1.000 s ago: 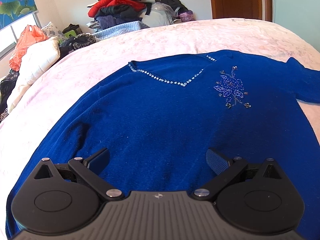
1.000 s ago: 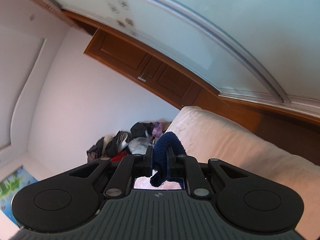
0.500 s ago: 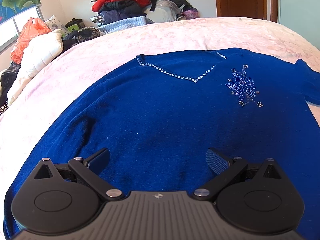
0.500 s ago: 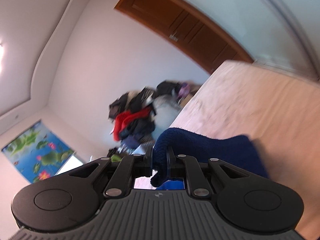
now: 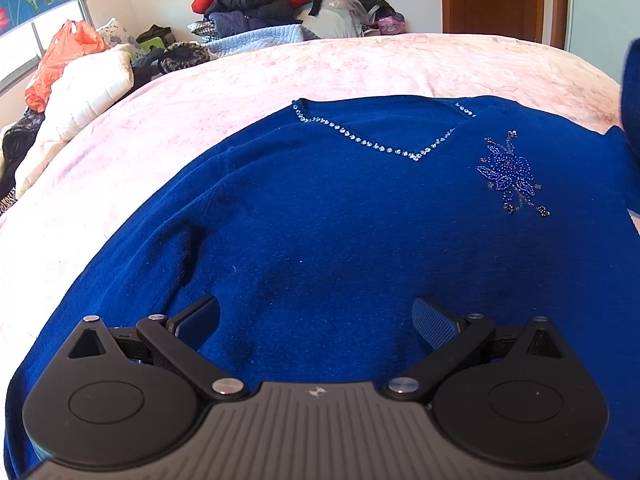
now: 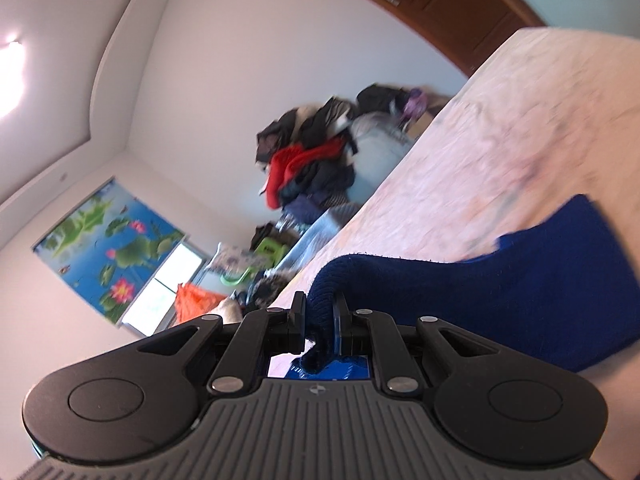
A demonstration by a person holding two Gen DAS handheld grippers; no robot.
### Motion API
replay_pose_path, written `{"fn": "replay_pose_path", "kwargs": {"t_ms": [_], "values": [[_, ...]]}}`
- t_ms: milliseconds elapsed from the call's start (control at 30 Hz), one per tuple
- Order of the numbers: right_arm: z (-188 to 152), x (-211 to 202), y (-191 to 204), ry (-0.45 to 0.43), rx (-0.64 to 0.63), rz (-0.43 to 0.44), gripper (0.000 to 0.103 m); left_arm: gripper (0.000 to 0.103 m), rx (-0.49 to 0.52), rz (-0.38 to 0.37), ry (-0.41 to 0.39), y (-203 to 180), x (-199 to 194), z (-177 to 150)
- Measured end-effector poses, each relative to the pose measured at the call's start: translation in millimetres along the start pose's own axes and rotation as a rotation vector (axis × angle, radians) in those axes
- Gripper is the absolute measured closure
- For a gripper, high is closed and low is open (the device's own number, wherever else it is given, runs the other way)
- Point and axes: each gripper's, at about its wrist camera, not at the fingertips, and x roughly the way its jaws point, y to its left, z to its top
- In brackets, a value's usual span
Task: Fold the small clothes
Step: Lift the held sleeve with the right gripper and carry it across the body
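From the left wrist, a deep blue sweater [image 5: 320, 220] lies flat and face up on the pink bed cover [image 5: 380, 64], its knit soft and slightly fuzzy. A line of small clear stones [image 5: 380, 146] traces the V of its neck, and a beaded flower [image 5: 510, 176] sits on the chest to the right. The left gripper [image 5: 316, 316] hangs over the lower part of the sweater with its jaws spread wide, nothing between its ribbed pads [image 5: 434, 322]. Behind the bed, a heap of clothes [image 5: 276, 0] (red, black, pale blue quilting) leans on the wall, with an orange plastic bag [image 5: 60, 60] and a white padded quilt [image 5: 80, 96] to the left and a brown wooden door [image 5: 496, 0] on the right.

From the right wrist, tilted and blurred, the right gripper [image 6: 320, 316] is nearly closed, pinching a rolled, ribbed edge of the sweater [image 6: 520, 304]; the cloth drapes away to the right over the bed cover [image 6: 500, 120]. A lotus picture [image 6: 108, 252] hangs on the far wall.
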Motion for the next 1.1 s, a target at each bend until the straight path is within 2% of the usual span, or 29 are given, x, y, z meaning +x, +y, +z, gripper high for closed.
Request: {"fn": "replay_pose_path", "kwargs": {"t_ms": [600, 1100], "values": [[-64, 107, 55, 0.232, 0.005, 0.091, 0.086, 0.000, -0.068, 0.017, 0.005, 36, 2, -3], [-103, 153, 72, 0.352, 0.012, 0.056, 0.086, 0.000, -0.098, 0.015, 0.021, 52, 2, -10]]}}
